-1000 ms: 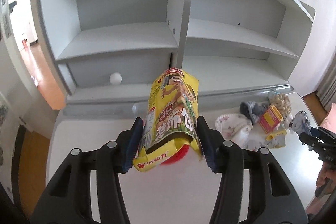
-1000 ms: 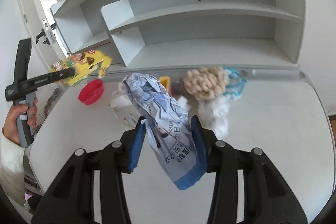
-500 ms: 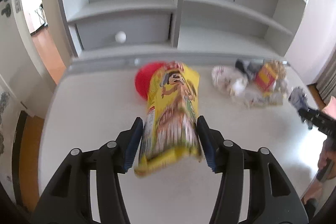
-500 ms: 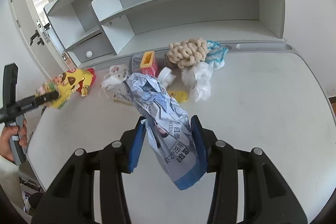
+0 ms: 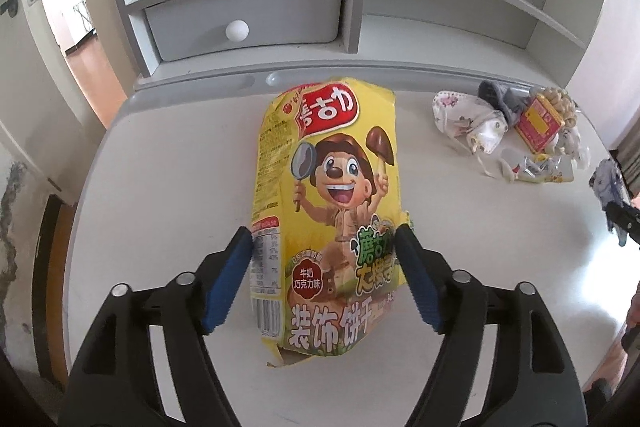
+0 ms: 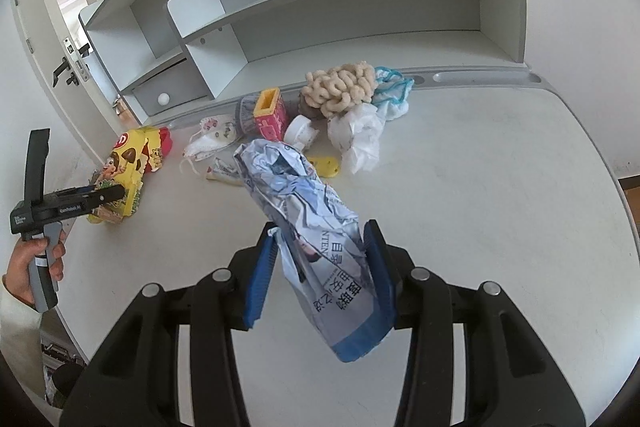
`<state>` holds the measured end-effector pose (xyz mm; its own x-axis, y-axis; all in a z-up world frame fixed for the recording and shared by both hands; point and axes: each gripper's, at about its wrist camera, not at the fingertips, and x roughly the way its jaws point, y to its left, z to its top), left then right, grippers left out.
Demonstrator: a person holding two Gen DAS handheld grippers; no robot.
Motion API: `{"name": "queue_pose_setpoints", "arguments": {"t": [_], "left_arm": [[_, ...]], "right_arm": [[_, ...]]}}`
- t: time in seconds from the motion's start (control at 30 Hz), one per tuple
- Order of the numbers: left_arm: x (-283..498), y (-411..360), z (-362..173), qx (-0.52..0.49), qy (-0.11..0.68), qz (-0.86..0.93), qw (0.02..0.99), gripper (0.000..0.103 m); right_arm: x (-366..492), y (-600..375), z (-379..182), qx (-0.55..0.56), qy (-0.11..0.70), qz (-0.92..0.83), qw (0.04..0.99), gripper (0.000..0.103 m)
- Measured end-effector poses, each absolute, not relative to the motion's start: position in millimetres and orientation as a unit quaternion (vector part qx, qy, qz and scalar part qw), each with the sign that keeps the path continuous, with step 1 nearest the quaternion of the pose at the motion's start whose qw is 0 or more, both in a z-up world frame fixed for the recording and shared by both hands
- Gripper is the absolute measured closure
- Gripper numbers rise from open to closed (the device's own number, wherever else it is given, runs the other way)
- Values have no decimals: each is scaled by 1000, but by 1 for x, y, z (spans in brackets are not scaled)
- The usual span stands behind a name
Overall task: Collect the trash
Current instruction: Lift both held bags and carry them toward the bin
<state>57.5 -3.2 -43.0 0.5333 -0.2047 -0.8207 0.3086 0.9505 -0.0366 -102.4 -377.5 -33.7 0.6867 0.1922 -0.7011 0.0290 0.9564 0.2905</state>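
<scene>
My left gripper is shut on a yellow biscuit bag with a cartoon boy on it, held above the white desk. It also shows in the right wrist view, at the desk's left. My right gripper is shut on a crumpled silver and blue bag, held above the desk's middle. A red bowl sits behind the yellow bag, mostly hidden.
A pile of litter lies at the back of the desk: a face mask, a pink and yellow box, a beige knitted thing, white plastic, a small yellow piece. Shelves and a drawer stand behind.
My left gripper has tipped down and drawn back from the shelves with the yellow bag, which now covers the red bowl. My right gripper has pulled back from the pile with the silver bag.
</scene>
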Motion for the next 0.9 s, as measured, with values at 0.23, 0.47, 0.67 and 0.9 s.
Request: {"name": "queue_pose_setpoints", "arguments": {"t": [0.23, 0.47, 0.67, 0.9], "left_arm": [[65, -8, -47, 64, 469, -142, 869, 28], [56, -4, -39, 60, 447, -141, 881, 54], [38, -8, -6, 59, 411, -154, 896, 55], [-2, -77, 35, 87, 365, -260, 890, 55]], "right_arm": [[-102, -376, -34, 142, 392, 49, 907, 58], [-105, -379, -31, 140, 390, 45, 909, 58], [-106, -385, -28, 141, 383, 40, 912, 58], [-128, -408, -15, 161, 355, 26, 921, 58]]}}
